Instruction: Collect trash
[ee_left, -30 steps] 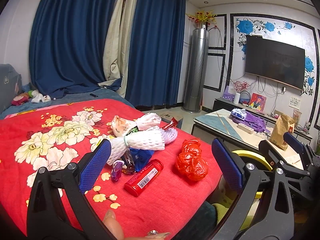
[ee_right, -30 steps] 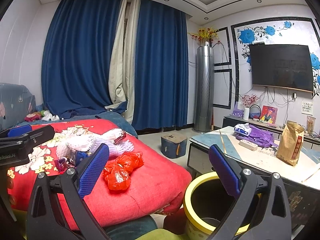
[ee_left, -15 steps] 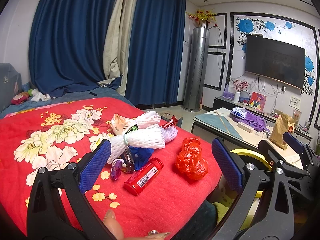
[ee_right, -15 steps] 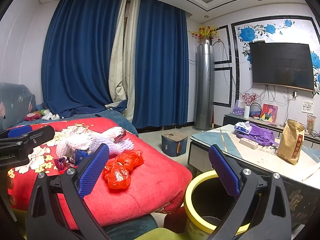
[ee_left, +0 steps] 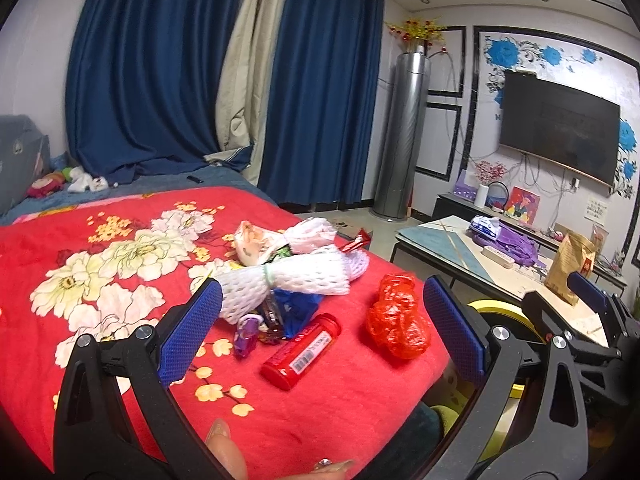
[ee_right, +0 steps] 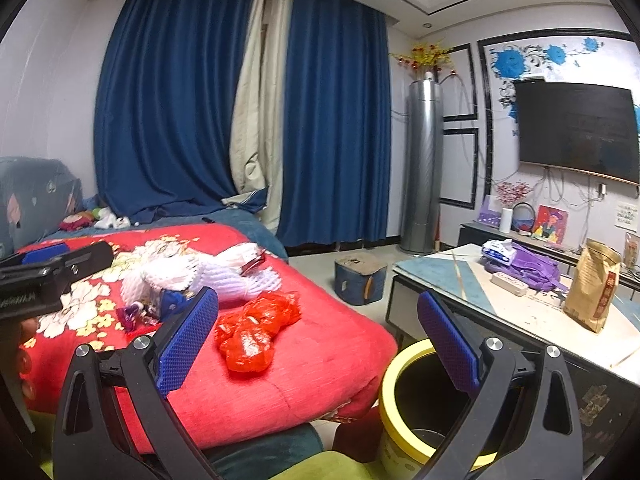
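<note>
Trash lies in a heap on the red flowered blanket (ee_left: 100, 264): white foam netting (ee_left: 288, 280), a red tube with a barcode (ee_left: 302, 352), a crumpled red plastic bag (ee_left: 398, 322) (ee_right: 252, 332), a blue wrapper (ee_left: 298, 304) and small purple wrappers (ee_left: 246, 334). My left gripper (ee_left: 320, 328) hovers open just before the heap, nothing between its pads. My right gripper (ee_right: 316, 344) is open too, held between the bed's corner and a yellow-rimmed bin (ee_right: 408, 396) on the floor. The right gripper (ee_left: 592, 312) also shows in the left wrist view.
A low table (ee_right: 532, 316) to the right carries a brown paper bag (ee_right: 592, 292), a purple bag (ee_right: 536, 266) and a power strip (ee_right: 508, 282). A blue box (ee_right: 360, 282) sits on the floor. Blue curtains (ee_right: 168, 112), a standing air conditioner (ee_right: 422, 168) and a wall TV (ee_right: 576, 128) lie beyond.
Both views have shifted only slightly; the left gripper has edged a little nearer the heap. Both grippers stay open and nothing on the bed has moved.
</note>
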Action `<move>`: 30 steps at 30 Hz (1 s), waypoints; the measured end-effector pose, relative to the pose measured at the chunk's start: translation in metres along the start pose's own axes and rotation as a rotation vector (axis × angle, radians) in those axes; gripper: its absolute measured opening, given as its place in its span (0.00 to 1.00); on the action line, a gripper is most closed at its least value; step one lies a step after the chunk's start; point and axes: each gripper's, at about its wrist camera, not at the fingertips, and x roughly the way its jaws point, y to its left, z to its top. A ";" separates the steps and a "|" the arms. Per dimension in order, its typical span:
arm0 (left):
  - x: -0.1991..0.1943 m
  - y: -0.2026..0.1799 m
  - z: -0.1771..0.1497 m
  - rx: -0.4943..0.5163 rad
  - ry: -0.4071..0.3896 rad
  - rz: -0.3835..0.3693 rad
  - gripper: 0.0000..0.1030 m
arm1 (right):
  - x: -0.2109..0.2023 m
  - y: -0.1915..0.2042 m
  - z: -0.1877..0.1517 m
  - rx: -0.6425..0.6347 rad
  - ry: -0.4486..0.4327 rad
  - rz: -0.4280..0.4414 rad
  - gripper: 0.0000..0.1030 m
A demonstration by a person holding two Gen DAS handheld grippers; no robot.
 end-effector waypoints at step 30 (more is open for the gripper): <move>0.076 0.062 0.032 0.178 0.226 -0.114 0.90 | 0.113 0.037 0.000 -0.004 0.328 0.172 0.94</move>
